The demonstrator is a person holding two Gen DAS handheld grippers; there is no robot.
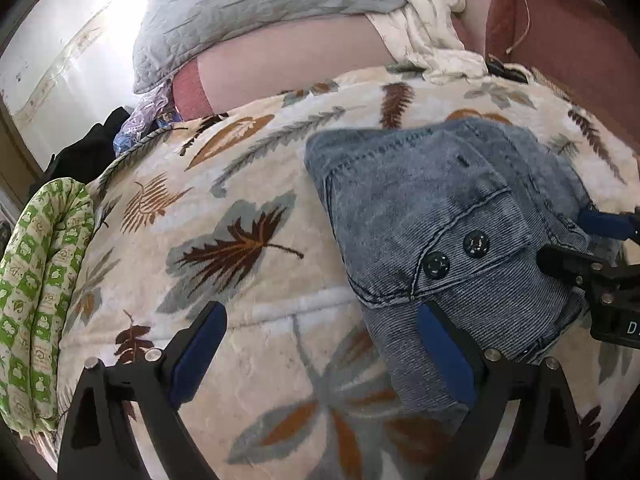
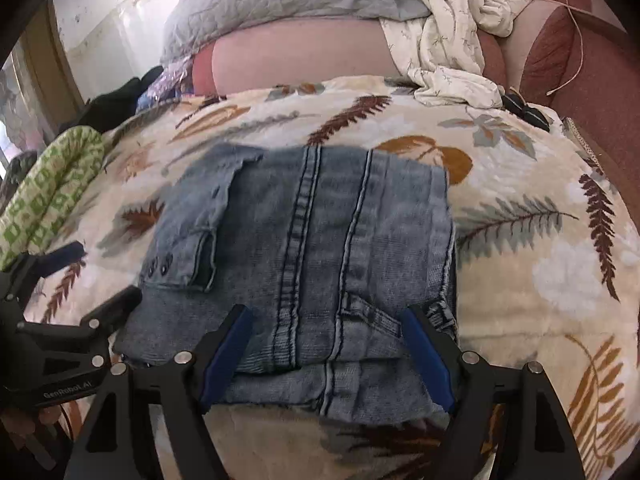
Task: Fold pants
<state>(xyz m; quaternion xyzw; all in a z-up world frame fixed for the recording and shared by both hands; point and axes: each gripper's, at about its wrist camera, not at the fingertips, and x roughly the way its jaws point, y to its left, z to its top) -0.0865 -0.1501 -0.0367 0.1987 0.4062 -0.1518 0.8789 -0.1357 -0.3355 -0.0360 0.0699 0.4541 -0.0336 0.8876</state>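
Folded blue denim pants lie in a compact stack on a leaf-patterned blanket. In the left wrist view the pants show two dark snap buttons on the waistband. My left gripper is open, its right finger over the pants' left edge, its left finger over bare blanket. My right gripper is open, straddling the near edge of the stack, holding nothing. The left gripper shows at the left in the right wrist view. The right gripper shows at the right edge of the left wrist view.
A grey quilted pillow and crumpled cream cloth lie at the bed's far end on a pink sheet. A green-patterned roll sits at the left edge. Dark clothes lie beyond it.
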